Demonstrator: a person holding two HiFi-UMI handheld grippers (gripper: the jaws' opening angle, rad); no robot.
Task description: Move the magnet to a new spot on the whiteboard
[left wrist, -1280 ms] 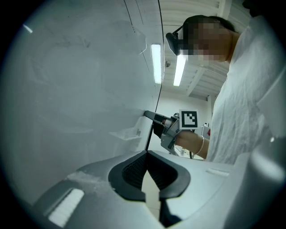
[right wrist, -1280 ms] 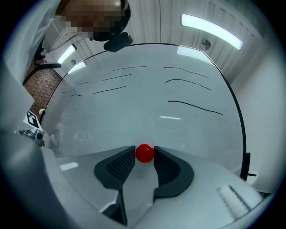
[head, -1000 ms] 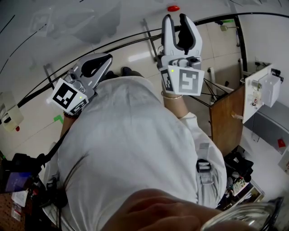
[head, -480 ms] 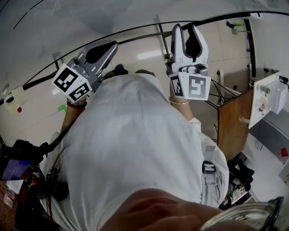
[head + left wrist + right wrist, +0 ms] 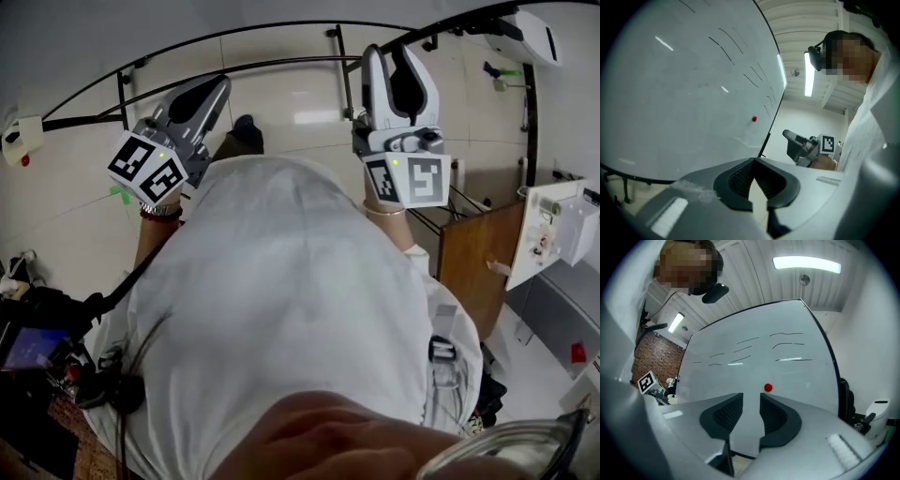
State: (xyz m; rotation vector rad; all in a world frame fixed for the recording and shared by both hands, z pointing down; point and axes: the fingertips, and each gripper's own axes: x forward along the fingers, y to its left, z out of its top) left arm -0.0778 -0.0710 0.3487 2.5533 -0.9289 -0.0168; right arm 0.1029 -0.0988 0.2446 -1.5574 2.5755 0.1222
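The red magnet (image 5: 768, 388) sits on the whiteboard (image 5: 740, 366), in the lower middle of its face, below a few short black marker strokes (image 5: 787, 345). From my right gripper view it shows just above the tip of the right-hand jaw and a little off the line of the gap, so it is not between the jaws. I see no contact with it. The right gripper (image 5: 751, 401) has its two jaws apart with a narrow, even slot between the ribbed pads, and through that slot I see only whiteboard.

In my left gripper view the same magnet (image 5: 754, 119) is a small red dot near the board's black right edge, well up the board from the left gripper (image 5: 753, 161). That gripper's jaws are closed, tips meeting with nothing between them. The whiteboard (image 5: 684, 93) fills most of that view and curves away to the left.

In the head view both tools are raised in front of the person in a white shirt (image 5: 272, 309): the left gripper (image 5: 208, 89) leaning to the right, the right gripper (image 5: 392, 52) more upright. I can't find the magnet in the head view. A brown wooden panel (image 5: 473, 267) stands at the person's right, over the pale tiled floor (image 5: 75, 225).
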